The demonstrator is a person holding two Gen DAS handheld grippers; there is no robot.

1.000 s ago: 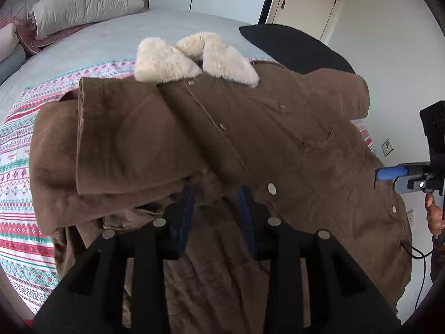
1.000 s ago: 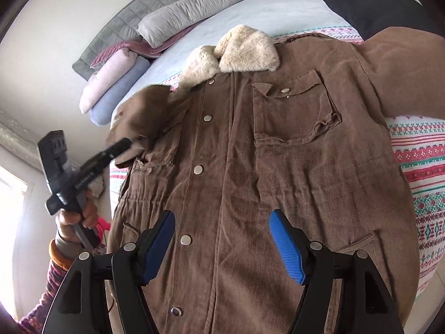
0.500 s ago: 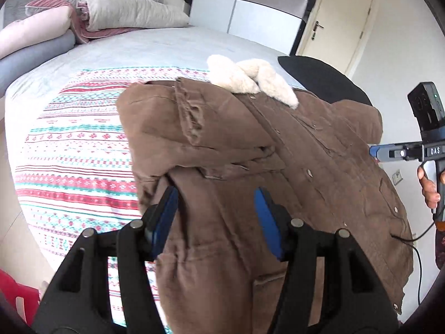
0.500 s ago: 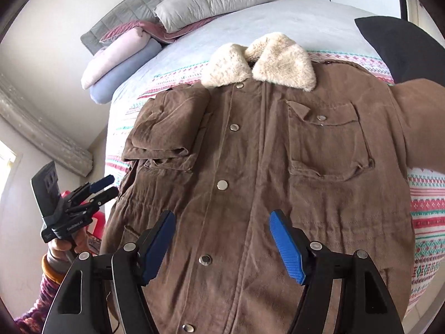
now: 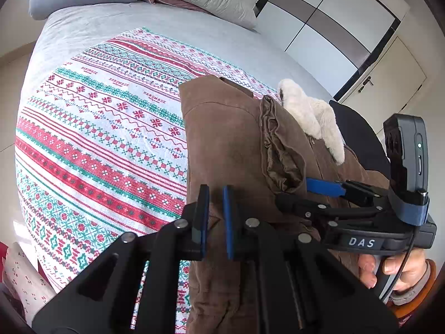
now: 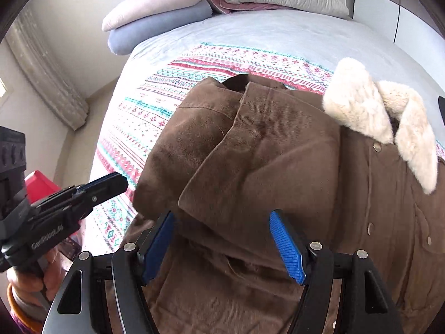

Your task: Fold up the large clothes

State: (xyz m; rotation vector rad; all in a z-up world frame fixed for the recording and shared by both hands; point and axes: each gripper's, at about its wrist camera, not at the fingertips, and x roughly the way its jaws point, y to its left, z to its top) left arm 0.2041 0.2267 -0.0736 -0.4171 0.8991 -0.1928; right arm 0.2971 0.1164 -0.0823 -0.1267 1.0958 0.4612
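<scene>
Brown coat (image 5: 239, 144) lies on patterned blanket (image 5: 105, 128) printed "HANDMADE". Left gripper (image 5: 214, 222) jaws closing, nearly together, coat edge between. Right gripper (image 6: 222, 247), marked "DAS", wide open, empty.

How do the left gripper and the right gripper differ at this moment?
The left gripper has its jaws nearly together and closing, while the right gripper has its jaws wide apart. The left gripper is at the edge of the brown coat, by the patterned blanket; the right gripper hovers over the folded sleeve further in. Both have blue pads and black frames, and neither clearly grips cloth.
</scene>
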